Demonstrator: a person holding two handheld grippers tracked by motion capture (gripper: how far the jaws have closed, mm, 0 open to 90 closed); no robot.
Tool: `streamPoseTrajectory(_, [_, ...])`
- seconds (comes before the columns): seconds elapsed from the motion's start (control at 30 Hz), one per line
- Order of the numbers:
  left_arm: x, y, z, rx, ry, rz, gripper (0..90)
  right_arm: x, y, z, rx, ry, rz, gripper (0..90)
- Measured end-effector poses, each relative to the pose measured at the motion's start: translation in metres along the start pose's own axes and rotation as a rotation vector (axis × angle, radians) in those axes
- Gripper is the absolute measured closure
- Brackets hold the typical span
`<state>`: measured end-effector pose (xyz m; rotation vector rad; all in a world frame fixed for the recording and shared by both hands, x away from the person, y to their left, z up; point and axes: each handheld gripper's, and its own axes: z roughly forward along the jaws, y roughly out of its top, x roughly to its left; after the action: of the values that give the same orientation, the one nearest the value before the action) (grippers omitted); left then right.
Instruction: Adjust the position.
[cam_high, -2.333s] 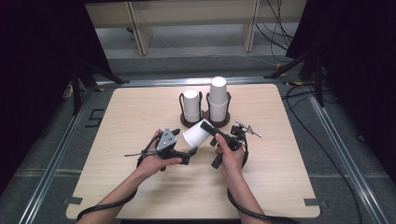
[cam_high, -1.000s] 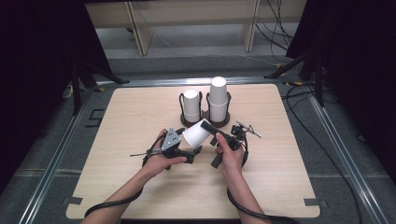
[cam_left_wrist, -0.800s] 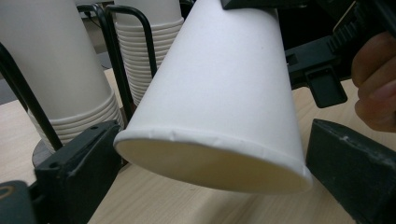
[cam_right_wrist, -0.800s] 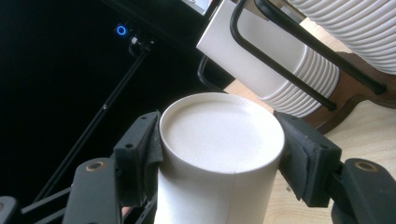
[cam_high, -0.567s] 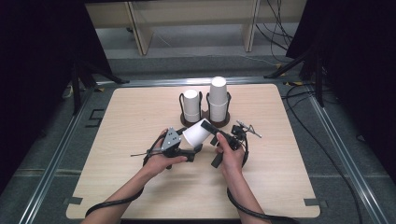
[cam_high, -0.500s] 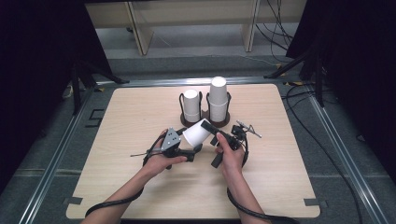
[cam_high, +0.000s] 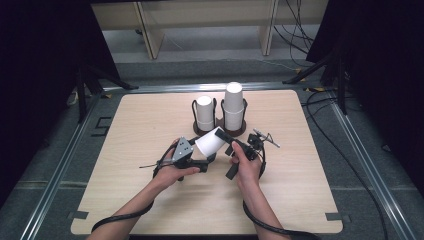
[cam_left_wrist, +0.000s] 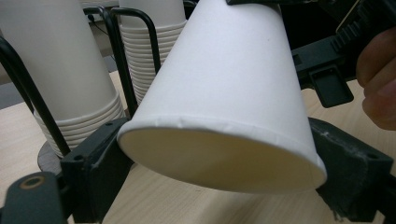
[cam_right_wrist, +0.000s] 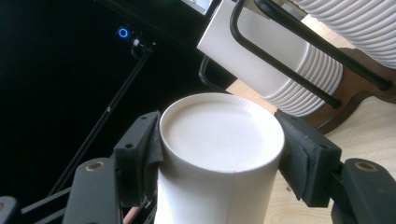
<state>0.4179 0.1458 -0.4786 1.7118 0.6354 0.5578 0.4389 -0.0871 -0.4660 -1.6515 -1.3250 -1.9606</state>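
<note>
Standing on grey floor (cam_high: 150, 85), wooden table (cam_high: 150, 125)

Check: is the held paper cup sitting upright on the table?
No. The paper cup is tilted on its side above the table, gripped between both claws.
</note>
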Motion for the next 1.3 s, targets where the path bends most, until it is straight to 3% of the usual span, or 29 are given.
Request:
streamPoseTrajectory(0.07, [0.0001,0.0001,-0.0002,-0.001,0.001,-0.001,13.6,-0.0013,0.0005,0.0001,-0.003,0.000,-0.019,35.6])
streamPoseTrajectory(0.1, [0.0005,-0.0002,0.0007,-0.018,0.000,-0.002,13.9,-0.0006,0.0002,-0.0002,0.003,0.004,0.018,35.6])
streamPoseTrajectory(0.2, [0.0004,0.0007,-0.0012,-0.004,0.006,0.002,14.1,-0.0017,0.0005,0.0001,-0.002,-0.004,-0.004,35.5])
streamPoseTrajectory(0.23, [0.0006,0.0011,-0.0013,-0.013,0.005,0.003,14.5,-0.0012,0.0008,-0.0002,0.005,0.013,0.013,35.4])
streamPoseTrajectory(0.37, [0.0012,0.0023,-0.0027,-0.014,0.006,0.008,15.6,0.0000,0.0010,0.0003,-0.003,0.003,0.030,35.1])
streamPoseTrajectory(0.63, [0.0023,0.0044,-0.0049,-0.026,0.000,0.014,18.8,-0.0013,0.0029,0.0007,-0.009,0.017,0.006,34.1])
streamPoseTrajectory(0.67, [0.0028,0.0042,-0.0038,-0.047,-0.005,0.015,18.8,-0.0005,0.0031,0.0008,-0.011,0.020,0.010,34.0])
streamPoseTrajectory(0.73, [0.0032,0.0055,-0.0059,-0.034,-0.003,0.024,19.8,-0.0012,0.0037,0.0011,-0.011,0.036,0.002,33.9])
streamPoseTrajectory(0.77, [0.0029,0.0060,-0.0056,-0.054,-0.006,0.024,20.1,0.0011,0.0039,0.0010,-0.008,0.034,0.047,33.8])
streamPoseTrajectory(0.87, [0.0031,0.0071,-0.0073,-0.044,-0.005,0.029,20.6,0.0010,0.0044,0.0007,-0.014,0.039,0.048,33.7])
streamPoseTrajectory(0.93, [0.0032,0.0072,-0.0072,-0.047,-0.006,0.029,20.9,-0.0008,0.0053,0.0010,-0.024,0.047,0.016,33.7])
streamPoseTrajectory(1.0, [0.0032,0.0071,-0.0073,-0.047,-0.006,0.029,21.0,-0.0007,0.0055,0.0006,-0.017,0.042,0.013,33.7])
streamPoseTrajectory(1.2, [0.0038,0.0062,-0.0079,-0.055,-0.008,0.031,22.3,-0.0010,0.0057,0.0009,-0.012,0.045,0.027,33.5])
streamPoseTrajectory(1.23, [0.0038,0.0062,-0.0079,-0.055,-0.008,0.031,22.5,0.0004,0.0051,0.0011,-0.016,0.044,0.059,33.5])
streamPoseTrajectory(1.3, [0.0036,0.0056,-0.0069,-0.074,-0.013,0.030,22.8,-0.0013,0.0054,0.0012,-0.019,0.043,0.039,33.4])
